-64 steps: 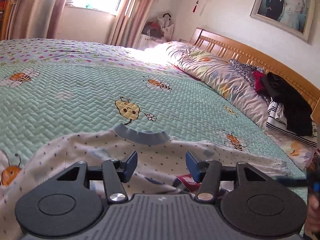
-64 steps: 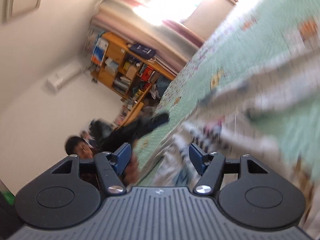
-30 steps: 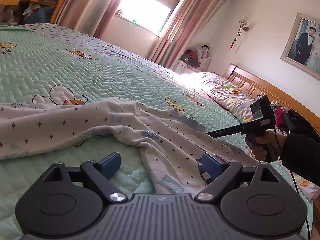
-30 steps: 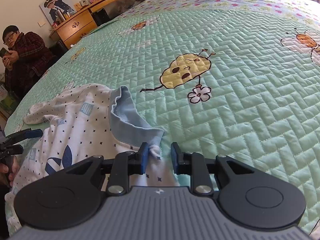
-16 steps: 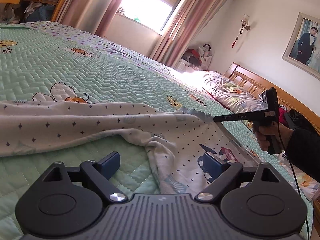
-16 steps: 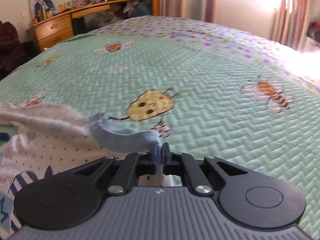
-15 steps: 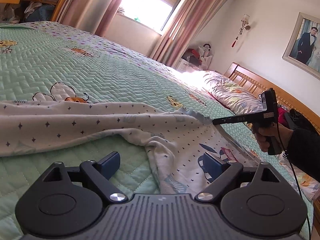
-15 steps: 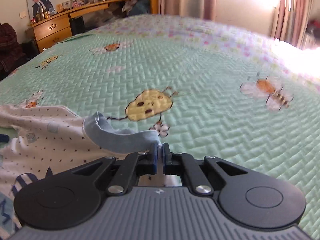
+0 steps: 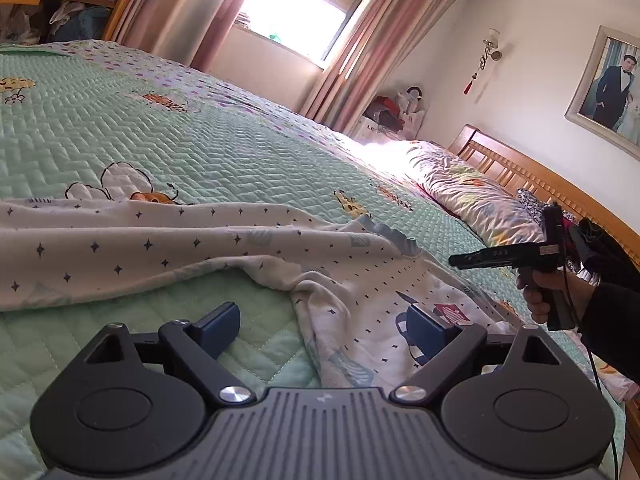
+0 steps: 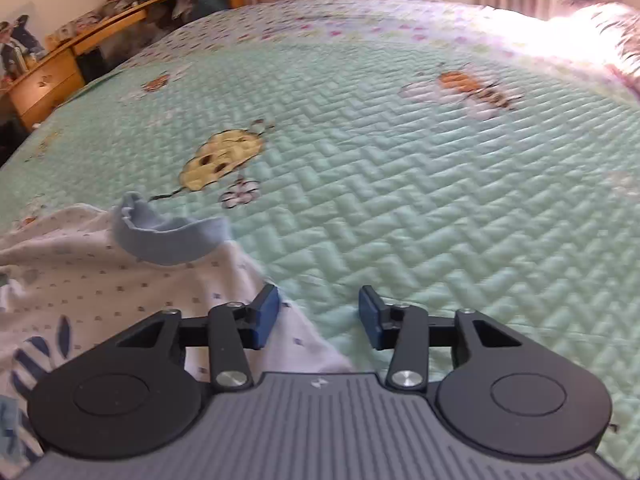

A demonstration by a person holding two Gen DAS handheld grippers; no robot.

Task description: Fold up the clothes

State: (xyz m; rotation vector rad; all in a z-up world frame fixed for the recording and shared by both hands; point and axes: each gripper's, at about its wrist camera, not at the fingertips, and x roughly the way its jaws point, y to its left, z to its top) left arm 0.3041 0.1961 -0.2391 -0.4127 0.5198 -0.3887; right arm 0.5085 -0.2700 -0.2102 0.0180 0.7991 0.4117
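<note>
No baskets or boxes to report here, just a white star-dotted shirt [image 9: 224, 248] lying rumpled on the green quilted bedspread [image 9: 200, 152]. From the left wrist view its long axis runs across the frame, a long stretch of fabric, a sleeve perhaps, trailing away to the left. Its blue collar [image 10: 168, 236] lies toward the middle of the bed, beside the yellow cartoon print [image 10: 222, 160].

The left gripper [image 9: 324, 322] hovers over the shirt's near edge, jaws spread wide, pads clear of the cloth. The right gripper [image 10: 318, 316] is opening; the shirt's edge lies under its left pad, though the blur makes contact hard to judge, and nothing is pinched.

Beyond: a wooden headboard [image 9: 532, 176], floral pillow [image 9: 468, 192], pink curtains [image 9: 360, 60], bright window [image 9: 296, 4], and a framed portrait [image 9: 608, 88].
</note>
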